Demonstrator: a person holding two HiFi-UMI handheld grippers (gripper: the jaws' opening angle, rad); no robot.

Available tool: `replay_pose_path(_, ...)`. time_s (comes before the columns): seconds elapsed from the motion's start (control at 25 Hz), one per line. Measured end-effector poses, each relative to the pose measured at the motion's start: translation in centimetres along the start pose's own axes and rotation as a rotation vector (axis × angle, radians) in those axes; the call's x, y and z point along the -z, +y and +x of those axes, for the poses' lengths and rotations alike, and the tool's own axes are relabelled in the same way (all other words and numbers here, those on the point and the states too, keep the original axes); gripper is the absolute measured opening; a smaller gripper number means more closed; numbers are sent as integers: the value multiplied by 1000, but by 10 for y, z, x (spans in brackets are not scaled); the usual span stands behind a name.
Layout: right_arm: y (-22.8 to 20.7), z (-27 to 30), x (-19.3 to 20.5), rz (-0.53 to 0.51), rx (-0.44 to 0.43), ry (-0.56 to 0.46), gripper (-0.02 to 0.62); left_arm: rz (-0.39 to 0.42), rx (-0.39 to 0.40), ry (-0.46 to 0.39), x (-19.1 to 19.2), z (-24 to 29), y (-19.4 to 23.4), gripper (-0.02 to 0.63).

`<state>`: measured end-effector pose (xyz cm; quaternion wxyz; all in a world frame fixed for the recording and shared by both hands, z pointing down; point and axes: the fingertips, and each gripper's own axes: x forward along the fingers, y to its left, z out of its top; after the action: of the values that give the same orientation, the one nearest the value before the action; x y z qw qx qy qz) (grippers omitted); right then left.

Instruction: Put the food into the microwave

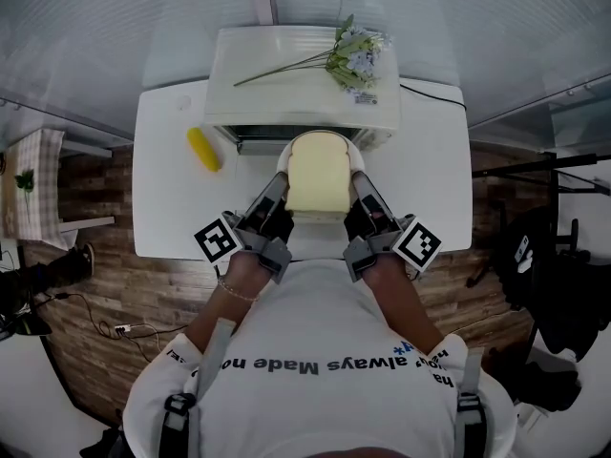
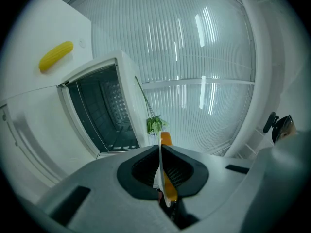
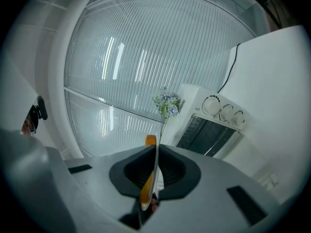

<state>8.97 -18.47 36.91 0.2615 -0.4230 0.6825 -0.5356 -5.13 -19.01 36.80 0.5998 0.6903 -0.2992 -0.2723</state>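
A pale slice of bread [image 1: 317, 175] lies on a white plate [image 1: 284, 157], held just above the table in front of the white microwave [image 1: 286, 74]. The microwave's door is down and its dark cavity [image 2: 104, 108] stands open. My left gripper [image 1: 272, 198] is shut on the plate's left rim [image 2: 160, 166]. My right gripper [image 1: 366, 197] is shut on the right rim [image 3: 154, 166]. In both gripper views the rim shows edge-on between the closed jaws, with an orange strip beside it. The microwave's knobs [image 3: 223, 110] show in the right gripper view.
A yellow corn cob [image 1: 203, 149] lies on the white table [image 1: 162, 208], left of the microwave. A sprig of artificial flowers [image 1: 353, 55] rests on the microwave's top. A cable [image 1: 434, 93] runs behind at the right. Ribbed wall panels stand behind the table.
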Motion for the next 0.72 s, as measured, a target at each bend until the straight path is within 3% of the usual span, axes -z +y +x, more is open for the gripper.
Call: replay_pose_path(0.72,-63,22,22,18,83,61,25,2,-76,37,-8,3,68,18)
